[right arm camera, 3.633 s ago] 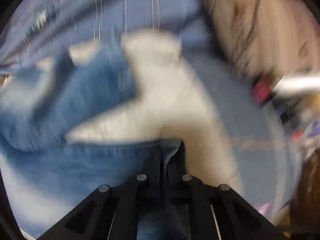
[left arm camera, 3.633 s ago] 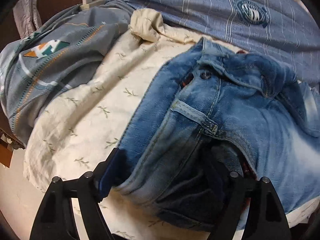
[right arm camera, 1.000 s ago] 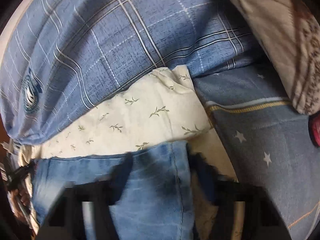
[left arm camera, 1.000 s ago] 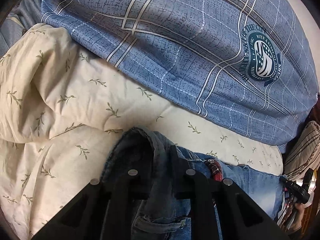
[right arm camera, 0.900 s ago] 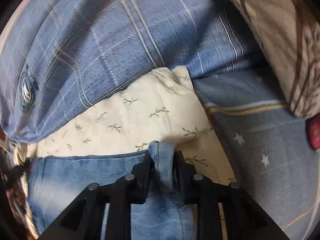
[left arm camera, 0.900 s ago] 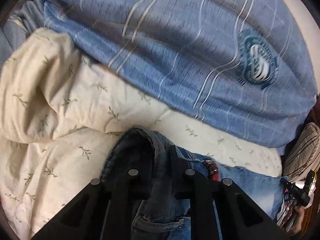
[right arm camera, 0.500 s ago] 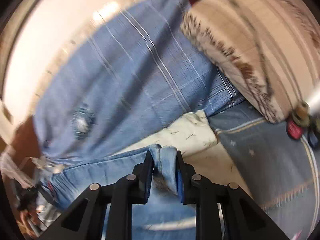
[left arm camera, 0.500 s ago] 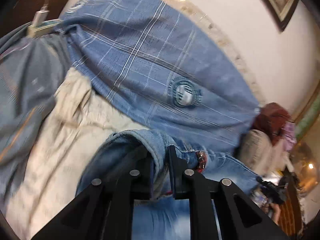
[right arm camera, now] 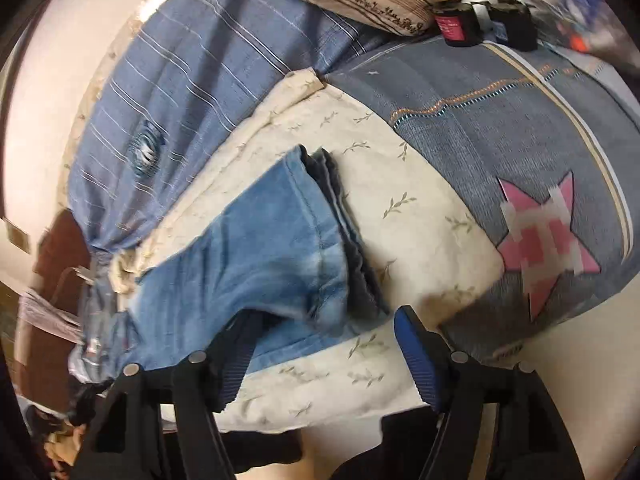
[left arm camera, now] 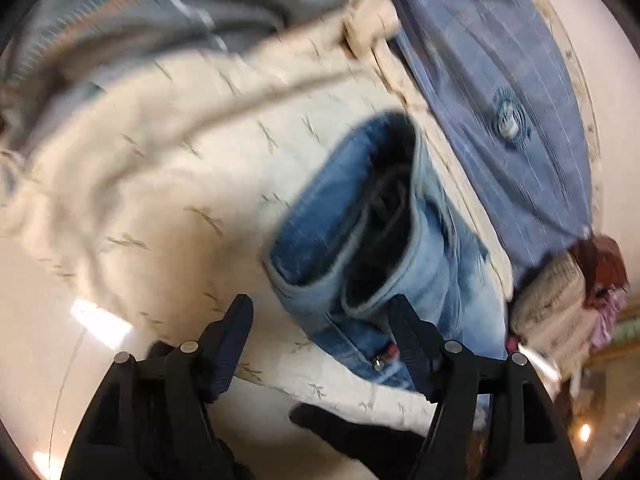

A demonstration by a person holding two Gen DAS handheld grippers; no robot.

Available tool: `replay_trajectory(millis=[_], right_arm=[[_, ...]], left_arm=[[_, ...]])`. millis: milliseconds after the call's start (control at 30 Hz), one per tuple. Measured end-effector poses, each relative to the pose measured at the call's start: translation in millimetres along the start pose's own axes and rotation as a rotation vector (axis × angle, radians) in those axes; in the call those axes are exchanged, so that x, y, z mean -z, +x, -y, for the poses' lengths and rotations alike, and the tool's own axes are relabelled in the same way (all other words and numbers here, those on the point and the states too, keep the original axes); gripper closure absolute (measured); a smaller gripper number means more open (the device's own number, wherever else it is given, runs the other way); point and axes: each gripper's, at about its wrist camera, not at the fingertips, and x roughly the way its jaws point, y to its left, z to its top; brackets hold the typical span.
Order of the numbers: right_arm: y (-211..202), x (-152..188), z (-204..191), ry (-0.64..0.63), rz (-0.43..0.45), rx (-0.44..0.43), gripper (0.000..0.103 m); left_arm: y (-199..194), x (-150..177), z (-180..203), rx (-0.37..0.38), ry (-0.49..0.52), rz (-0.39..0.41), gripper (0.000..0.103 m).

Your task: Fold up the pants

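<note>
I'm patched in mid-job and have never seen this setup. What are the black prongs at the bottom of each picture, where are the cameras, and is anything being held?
No robot arm here: a person holds a two-finger gripper in each hand, and a fisheye camera on each looks forward along its fingers. The black prongs are those fingers. One picture looks past the left gripper, the other past the right gripper. Both look down at a bed: blue jeans lie on a cream leaf-print sheet, with a blue plaid cover behind and a grey quilt with a pink star beside. The left view is motion-blurred. Both pairs of jaws have just been opening and now stand apart, so nothing is held; the jeans lie free on the sheet.
</note>
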Motion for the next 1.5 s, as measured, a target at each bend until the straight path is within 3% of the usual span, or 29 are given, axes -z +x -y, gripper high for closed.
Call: replay_trajectory(millis=[100, 200, 333, 400, 633, 667, 700, 733, 800, 900, 967, 1033, 1067, 1100, 1133, 1200, 1300, 1400, 1433, 1467, 1500], right_arm=[[-15.1, 0.8, 0.6, 0.055, 0.043, -0.068, 0.027], [-16.1, 1.7, 6.7, 0.190, 0.018, -0.165, 0.027], [0.1, 6.4, 10.5, 0.332, -0.042, -0.257, 0.027], [11.6, 8.0, 4.1, 0.371, -0.067, -0.312, 0.027], [57.7, -1.2, 1.1, 0.542, -0.055, -0.224, 0.028], [60.4, -8.3, -2.6, 0.517, -0.038, -0.188, 0.042], [60.8, -15.2, -8.7, 0.481, -0.023, -0.148, 0.071], [58.5, -25.8, -22.3, 0.412, 0.000, -0.096, 0.080], [39.8, -40.7, -57.4, 0.237, 0.066, -0.052, 0.088], [6.6, -36.8, -113.1, -0.082, 0.204, -0.018, 0.088], [14.7, -27.3, -100.7, -0.081, 0.157, -0.003, 0.087], [49.3, -13.8, -40.5, 0.096, 0.002, 0.097, 0.081], [59.2, -8.7, -21.5, 0.166, -0.059, 0.117, 0.062], [66.3, -1.1, 1.8, 0.268, -0.104, 0.063, 0.057], [55.7, 3.4, 14.3, 0.333, -0.041, -0.044, 0.053], [41.6, 1.4, 15.5, 0.338, -0.021, -0.089, 0.032], [20.9, -0.9, 6.3, 0.294, 0.012, -0.064, 0.030], [18.7, 1.5, -0.7, 0.239, 0.021, -0.066, 0.028], [28.1, 1.6, 0.5, 0.229, -0.008, -0.027, 0.028], [38.7, 4.3, 5.2, 0.233, -0.070, 0.080, 0.028], [37.7, 4.6, 9.0, 0.240, -0.077, 0.147, 0.028]], left_arm=[[-23.6, 4.9, 18.6, 0.014, 0.022, 0.113, 0.032], [-37.2, 13.8, 33.9, 0.068, 0.033, 0.169, 0.023], [-12.4, 25.4, 47.8, 0.046, 0.071, 0.105, 0.021], [3.7, 27.2, 47.4, 0.014, 0.039, 0.077, 0.021], [34.7, 29.7, 41.9, -0.051, -0.035, 0.059, 0.022], [34.2, 28.9, 41.1, -0.053, -0.043, 0.071, 0.037], [35.7, 24.2, 43.8, -0.069, -0.024, 0.079, 0.056], [37.5, 23.6, 47.0, -0.101, -0.005, 0.081, 0.067], [35.4, 19.1, 49.6, -0.101, 0.014, 0.111, 0.073], [33.3, 22.0, 50.5, -0.121, 0.057, 0.163, 0.074], [36.4, 23.6, 45.6, -0.119, 0.042, 0.151, 0.074], [35.8, 25.5, 43.4, -0.116, 0.063, 0.149, 0.073], [34.0, 26.1, 43.1, -0.117, 0.069, 0.148, 0.070], [32.5, 25.4, 44.6, -0.113, 0.073, 0.147, 0.069], [30.7, 23.8, 46.0, -0.108, 0.079, 0.148, 0.069], [22.4, 19.6, 47.6, -0.101, 0.098, 0.164, 0.069], [21.5, 16.6, 56.0, -0.113, 0.133, 0.188, 0.066], [38.8, 22.2, 43.6, -0.182, 0.089, 0.092, 0.061], [46.7, 23.3, 35.8, -0.196, 0.061, 0.038, 0.059], [50.7, 23.7, 28.1, -0.202, 0.027, -0.004, 0.050], [48.9, 22.7, 21.4, -0.216, -0.017, -0.022, 0.043]])
